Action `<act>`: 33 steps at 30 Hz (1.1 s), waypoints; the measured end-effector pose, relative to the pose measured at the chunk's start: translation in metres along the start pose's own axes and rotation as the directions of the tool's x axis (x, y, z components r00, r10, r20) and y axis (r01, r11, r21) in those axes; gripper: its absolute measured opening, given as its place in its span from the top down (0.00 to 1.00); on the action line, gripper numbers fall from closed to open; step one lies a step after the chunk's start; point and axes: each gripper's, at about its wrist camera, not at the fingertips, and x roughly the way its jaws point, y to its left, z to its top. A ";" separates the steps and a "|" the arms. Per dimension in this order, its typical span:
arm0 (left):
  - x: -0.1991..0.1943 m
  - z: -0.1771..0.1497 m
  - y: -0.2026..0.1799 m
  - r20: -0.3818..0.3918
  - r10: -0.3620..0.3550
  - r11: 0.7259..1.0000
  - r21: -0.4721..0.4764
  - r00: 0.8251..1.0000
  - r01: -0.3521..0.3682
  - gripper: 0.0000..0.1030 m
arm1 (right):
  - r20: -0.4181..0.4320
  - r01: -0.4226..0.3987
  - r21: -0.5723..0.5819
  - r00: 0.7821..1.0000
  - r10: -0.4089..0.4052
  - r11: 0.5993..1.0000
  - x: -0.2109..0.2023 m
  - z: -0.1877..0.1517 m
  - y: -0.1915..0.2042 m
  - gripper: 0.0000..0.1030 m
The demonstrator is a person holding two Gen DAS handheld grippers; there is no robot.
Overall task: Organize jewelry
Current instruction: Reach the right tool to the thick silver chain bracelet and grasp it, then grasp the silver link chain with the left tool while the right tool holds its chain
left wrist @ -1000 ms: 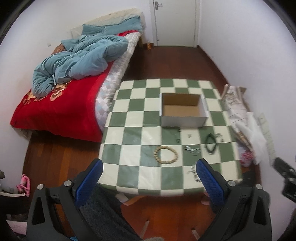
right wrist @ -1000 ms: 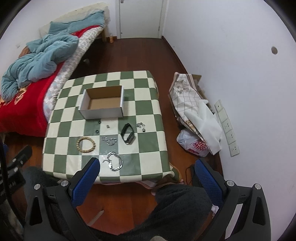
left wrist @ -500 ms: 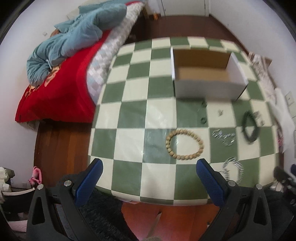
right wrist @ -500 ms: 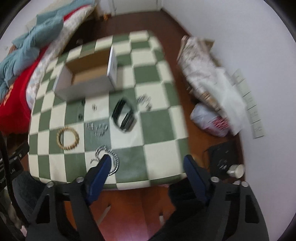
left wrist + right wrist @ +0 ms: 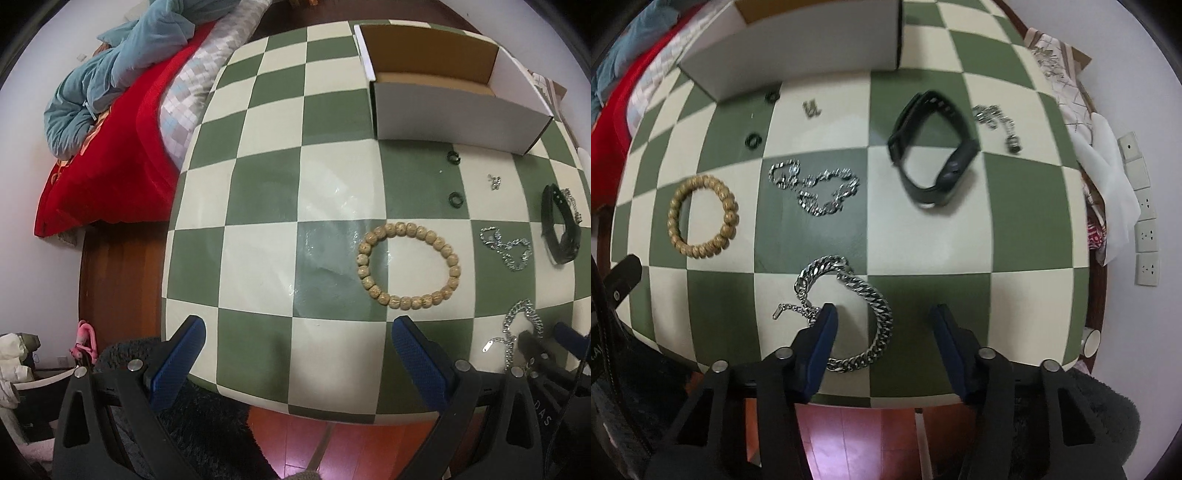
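The right tool [image 5: 883,317] points down with its jaws closing around the heavy silver chain [image 5: 875,306] without pressing it yet, on the checkered desk [image 5: 923,251] nearer than the open box [image 5: 798,62], while the left tool [image 5: 295,339] hangs wide open, empty, near the bead bracelet [image 5: 408,264].

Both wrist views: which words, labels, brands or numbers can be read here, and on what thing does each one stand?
"DAS": pale letters on a black part at the lower right edge of the left wrist view; the word seems cut off.
Pale letters on the black part at the left edge of the right wrist view: cut off, unreadable.
Red print on the plastic bag: too blurred.
Cardboard box: no text shows.
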 end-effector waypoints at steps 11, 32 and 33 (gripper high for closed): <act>0.001 0.002 -0.013 -0.005 -0.024 0.999 0.021 1.000 0.024 0.00 | 0.047 0.014 -0.024 0.999 -0.013 1.000 -0.010 -0.005 -0.002 0.93; -0.005 0.029 -0.146 -0.053 -0.219 0.914 0.338 0.974 0.224 0.26 | 0.038 -0.024 0.269 0.999 0.014 0.963 -0.013 0.003 -0.124 0.93; -0.004 0.030 -0.148 -0.052 -0.218 0.913 0.341 0.975 0.222 0.26 | 0.038 -0.026 0.271 0.999 0.016 0.962 -0.013 0.003 -0.126 0.93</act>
